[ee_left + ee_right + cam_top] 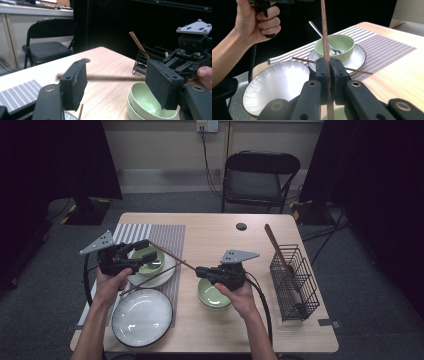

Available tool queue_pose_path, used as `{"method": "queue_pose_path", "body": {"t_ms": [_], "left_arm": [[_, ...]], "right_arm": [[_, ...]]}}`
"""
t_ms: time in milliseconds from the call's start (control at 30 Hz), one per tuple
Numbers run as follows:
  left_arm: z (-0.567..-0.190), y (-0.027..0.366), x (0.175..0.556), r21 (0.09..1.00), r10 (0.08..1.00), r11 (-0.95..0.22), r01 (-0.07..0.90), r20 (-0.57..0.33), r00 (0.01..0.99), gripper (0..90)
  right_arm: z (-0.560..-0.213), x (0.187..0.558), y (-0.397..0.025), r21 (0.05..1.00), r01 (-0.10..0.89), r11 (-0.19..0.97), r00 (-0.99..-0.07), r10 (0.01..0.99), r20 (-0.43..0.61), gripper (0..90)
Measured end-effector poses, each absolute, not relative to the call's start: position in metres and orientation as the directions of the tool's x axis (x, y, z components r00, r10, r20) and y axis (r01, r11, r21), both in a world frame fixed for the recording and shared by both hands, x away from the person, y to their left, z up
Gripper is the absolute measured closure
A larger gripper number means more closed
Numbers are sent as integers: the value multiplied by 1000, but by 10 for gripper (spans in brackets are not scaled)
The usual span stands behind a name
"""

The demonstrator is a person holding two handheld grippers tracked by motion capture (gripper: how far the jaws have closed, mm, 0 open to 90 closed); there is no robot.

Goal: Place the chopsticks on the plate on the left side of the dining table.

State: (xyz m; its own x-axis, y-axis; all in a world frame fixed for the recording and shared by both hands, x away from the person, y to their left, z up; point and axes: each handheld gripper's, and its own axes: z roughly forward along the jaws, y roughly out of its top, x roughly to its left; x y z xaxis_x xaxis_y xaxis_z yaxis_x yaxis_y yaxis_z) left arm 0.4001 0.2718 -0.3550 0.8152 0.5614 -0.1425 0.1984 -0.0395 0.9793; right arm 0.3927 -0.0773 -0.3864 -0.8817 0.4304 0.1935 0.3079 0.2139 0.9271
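My right tool (202,270) is clamped on a brown chopstick (172,256); in the right gripper view the two jaws stand pressed together on the stick (325,37), which rises straight up from between them. In the high view this chopstick runs from the right tool up and to the left, over the white plate (167,270), toward my left tool (142,251). My left tool is spread wide; in the left gripper view its jaws stand well apart with the chopstick (110,77) crossing the gap between them, blurred, and I cannot tell whether it touches either jaw. A second chopstick (150,280) lies across the white plate and the striped placemat (170,234). On that plate sits a green bowl (334,43) with a metal spoon (322,37) resting in it. A larger white plate with a dark rim (141,317) lies near the front left edge of the worktop (215,235). Below my right hand (240,295) stands a stack of green bowls (212,296); the left gripper view shows two nested. At the right side of the worktop stands a black wire basket (295,280) holding more chopsticks (277,250), tilted. A black folding chair (260,177) stands behind the worktop.
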Motion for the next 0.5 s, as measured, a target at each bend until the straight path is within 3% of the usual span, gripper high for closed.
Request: {"method": "queue_pose_path", "body": {"t_ms": [500], "left_arm": [[-367, 245, 400, 974, 535, -183, 130, -13, 845, 279]], "right_arm": [[-382, 388, -65, 922, 298, 246, -895, 407, 181, 865]]}}
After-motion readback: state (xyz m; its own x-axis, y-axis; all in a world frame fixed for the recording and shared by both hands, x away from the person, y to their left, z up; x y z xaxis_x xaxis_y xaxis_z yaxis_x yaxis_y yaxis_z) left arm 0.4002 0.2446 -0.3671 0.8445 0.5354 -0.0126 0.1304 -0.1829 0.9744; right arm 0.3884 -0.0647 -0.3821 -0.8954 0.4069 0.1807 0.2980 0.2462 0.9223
